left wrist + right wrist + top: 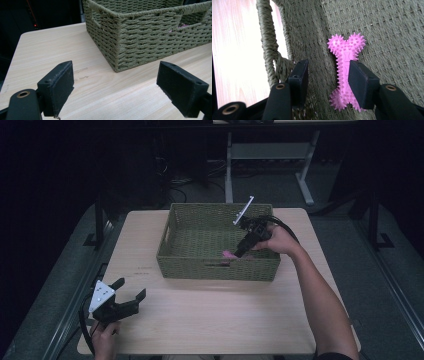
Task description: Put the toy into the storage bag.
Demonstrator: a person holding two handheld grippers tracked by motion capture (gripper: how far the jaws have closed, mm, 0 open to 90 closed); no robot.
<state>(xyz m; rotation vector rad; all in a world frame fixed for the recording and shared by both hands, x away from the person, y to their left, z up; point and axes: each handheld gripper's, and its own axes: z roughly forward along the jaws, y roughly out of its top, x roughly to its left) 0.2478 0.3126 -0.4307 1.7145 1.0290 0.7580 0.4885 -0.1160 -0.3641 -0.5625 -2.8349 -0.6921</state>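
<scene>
Two grippers work at one pale wooden table (210,320). Nearest the person, the left gripper (131,290) sits low at the table's near left corner, held in the left hand (104,336); its jaws stand wide apart with nothing between them, pointing toward the one olive-green woven rectangular basket (217,269) farther back at the table's middle. The basket's near wall, with its handle slot, stands between that gripper and the contents. Over the basket's right side, the right gripper (240,252) dips inside, held by the right hand (277,240). Its jaws are parted, not closed, above one pink spiky rubber bone-shaped toy (344,72) lying on the basket floor near the wall; one pad overlaps the toy's edge. Beyond the table, grey desk legs (305,180) stand in the dark.
</scene>
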